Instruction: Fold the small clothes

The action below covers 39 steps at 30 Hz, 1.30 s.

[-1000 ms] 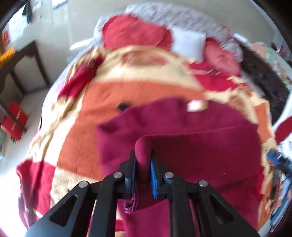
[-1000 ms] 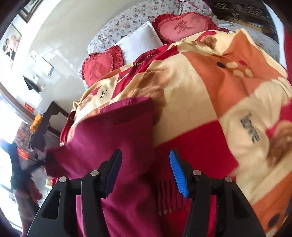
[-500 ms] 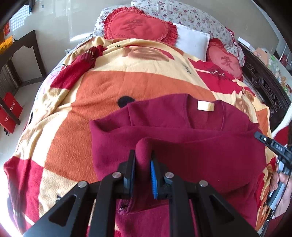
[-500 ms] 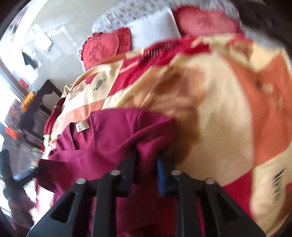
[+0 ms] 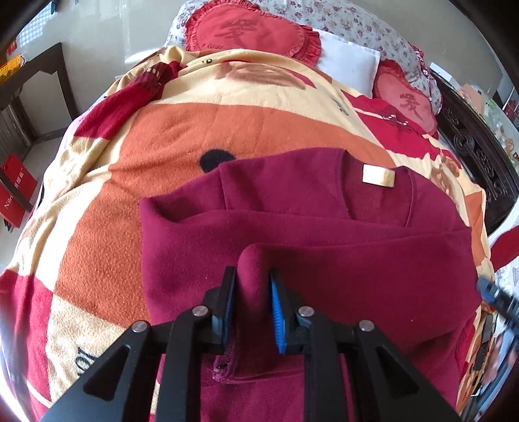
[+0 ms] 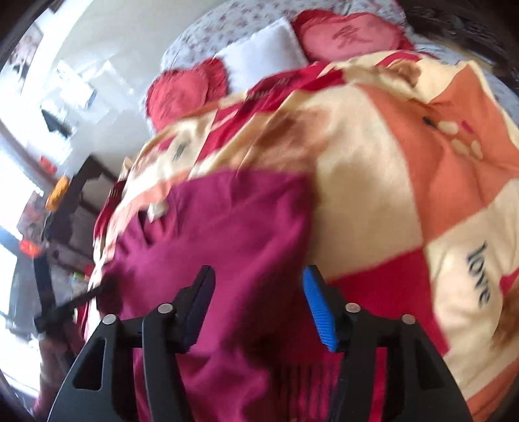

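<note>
A dark red fleece top (image 5: 340, 253) lies on the bed blanket (image 5: 155, 136), neck with a cream label (image 5: 378, 174) pointing to the pillows, its lower part folded up over the chest. My left gripper (image 5: 251, 292) is shut on a raised fold of the top's lower edge. In the right wrist view the same top (image 6: 233, 233) is blurred; my right gripper (image 6: 258, 289) is open just above its right side, holding nothing. The right gripper's tip (image 5: 496, 297) shows at the right edge of the left wrist view.
The orange, cream and red blanket (image 6: 405, 168) covers the bed. Two red heart cushions (image 5: 246, 29) (image 5: 407, 100) and a white pillow (image 5: 348, 66) lie at the head. A dark wooden bed frame (image 5: 473, 149) is on the right, a dark table (image 5: 35, 81) on the left.
My right gripper was shut on the top's edge half a second ago; it has let go, opened and pulled back. My left gripper keeps its hold and has lowered the fold.
</note>
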{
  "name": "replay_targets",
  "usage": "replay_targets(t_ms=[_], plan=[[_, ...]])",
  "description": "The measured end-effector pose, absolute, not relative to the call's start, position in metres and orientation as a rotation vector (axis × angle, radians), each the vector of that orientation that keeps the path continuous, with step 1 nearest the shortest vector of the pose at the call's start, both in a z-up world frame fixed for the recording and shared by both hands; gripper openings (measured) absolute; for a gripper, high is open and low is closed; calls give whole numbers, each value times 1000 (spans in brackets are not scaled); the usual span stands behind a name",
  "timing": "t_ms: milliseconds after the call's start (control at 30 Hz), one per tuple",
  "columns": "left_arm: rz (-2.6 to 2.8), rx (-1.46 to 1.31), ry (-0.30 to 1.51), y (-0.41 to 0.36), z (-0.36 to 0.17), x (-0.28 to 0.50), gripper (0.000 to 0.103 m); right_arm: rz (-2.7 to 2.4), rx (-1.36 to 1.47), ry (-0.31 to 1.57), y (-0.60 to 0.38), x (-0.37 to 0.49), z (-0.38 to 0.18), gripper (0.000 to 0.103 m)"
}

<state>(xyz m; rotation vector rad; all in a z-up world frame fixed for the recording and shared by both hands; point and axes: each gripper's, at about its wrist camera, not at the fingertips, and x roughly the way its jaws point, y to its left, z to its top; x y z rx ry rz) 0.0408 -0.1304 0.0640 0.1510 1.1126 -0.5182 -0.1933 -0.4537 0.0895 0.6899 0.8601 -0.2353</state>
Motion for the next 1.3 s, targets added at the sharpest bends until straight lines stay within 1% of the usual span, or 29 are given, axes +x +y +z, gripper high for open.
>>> replay_targets(t_ms=[33,67,100,133,167,200,300,367,500,533,567,600,633,667,700,733,767,867,933,1033,1067,1100,1133,1167,1200,1267,1300], plan=[[-514,154,1112,-131,64,40,20,-233,693,877,-449,-193,85,38],[-511,160,1110,-131,64,39,20,-226,698,894,-446,-191,79,35],[-513,165,1107,-131,65,37,20,-221,692,919,-444,-187,70,28],[-517,165,1108,-131,66,36,22,-226,673,933,-442,-185,67,13],[-522,165,1108,-130,66,34,28,-232,654,934,-442,-185,66,12],[-532,168,1105,-129,66,31,30,-238,633,915,-441,-189,70,7],[-523,208,1098,-133,59,27,31,-302,625,901,-446,-204,65,6],[-517,224,1098,-135,55,26,31,-297,654,917,-450,-208,52,10],[-525,212,1093,-134,58,28,30,-334,674,801,-461,-217,80,22],[-529,210,1087,-135,59,29,28,-354,645,776,-464,-214,89,33],[-532,210,1083,-136,60,29,24,-366,624,774,-466,-207,94,38],[-541,212,1079,-137,62,29,22,-377,604,791,-470,-196,96,41],[-553,213,1079,-139,64,29,17,-375,591,812,-472,-185,94,41],[-560,211,1077,-139,67,29,15,-362,579,843,-475,-173,90,38],[-569,205,1062,-139,73,29,15,-345,569,882,-477,-161,86,29],[-575,195,1049,-138,78,29,15,-336,557,910,-478,-151,84,4],[-584,178,1037,-136,83,30,15,-347,542,904,-477,-147,86,0],[-566,142,1021,-130,87,36,15,-365,539,810,-478,-150,97,0],[-532,164,1050,-132,72,42,15,-383,526,835,-478,-145,85,0],[-502,161,1080,-130,56,46,21,-371,504,862,-477,-140,71,0],[-501,162,1079,-129,55,44,22,-361,495,859,-477,-143,75,3],[-505,161,1070,-128,57,42,22,-345,506,861,-475,-150,83,9],[-505,165,1062,-126,60,39,26,-330,528,859,-474,-157,88,21],[-504,169,1061,-125,62,36,31,-312,552,852,-472,-165,93,26],[-508,168,1063,-124,65,34,34,-291,576,841,-468,-177,97,27],[-522,149,1055,-117,73,26,44,-257,596,837,-457,-203,100,31],[-522,146,1051,-115,76,24,45,-248,597,854,-451,-213,98,31]])
